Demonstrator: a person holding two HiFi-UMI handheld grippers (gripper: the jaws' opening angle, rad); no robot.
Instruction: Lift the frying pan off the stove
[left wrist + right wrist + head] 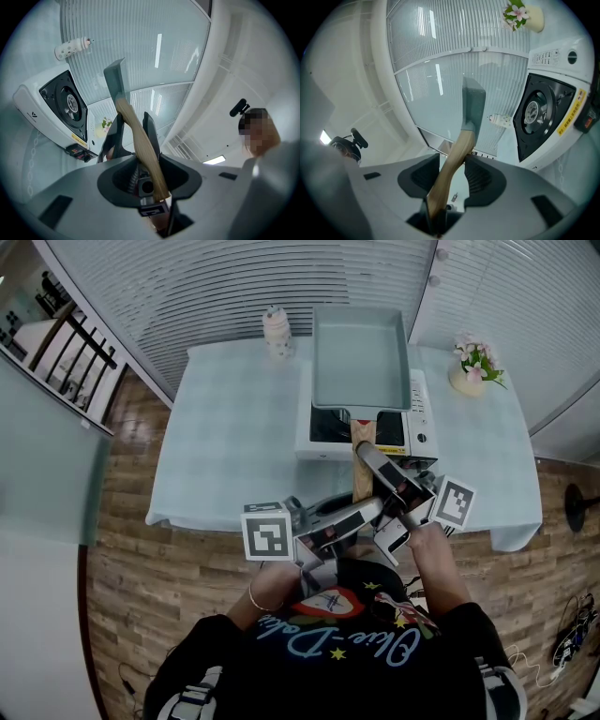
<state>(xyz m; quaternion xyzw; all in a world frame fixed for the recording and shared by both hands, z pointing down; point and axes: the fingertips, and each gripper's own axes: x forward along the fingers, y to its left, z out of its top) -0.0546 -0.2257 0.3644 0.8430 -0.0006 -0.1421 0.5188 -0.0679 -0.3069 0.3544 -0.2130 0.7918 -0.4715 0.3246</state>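
Nearest the camera: black printed shirt [347, 652] at the lower edge of the head view, both hands forward of it. Left hand [281, 576] on the left gripper [135, 136], marker cube toward the left. Right hand [434, 545] on the right gripper [454, 164], marker cube toward the right, body angled up and left past the left gripper's tip.

Left gripper: jaws at a middling width, closed on the wooden handle [130, 121] of the frying pan [361, 357], one pad on each side, grip toward the handle's free end. Right gripper: jaws somewhat wider, clamped on the same handle nearer the pan, handle crossing slantwise between the pads.

Next out: frying pan, square and grey-green, held in the air above the table [225, 456], clear of the stove [323, 432], overlapping the stove's rear part in the head view. Edge-on in both gripper views, apart from the stove body.

Beneath the pan: white single-burner stove on the table, burner bare, controls on its right side. Pale cloth over the table.

Far edge of the table: white spotted bottle [275, 332] left of the pan, vase of pink flowers [473, 367] to the right. Wooden plank floor [131, 559] around the table.
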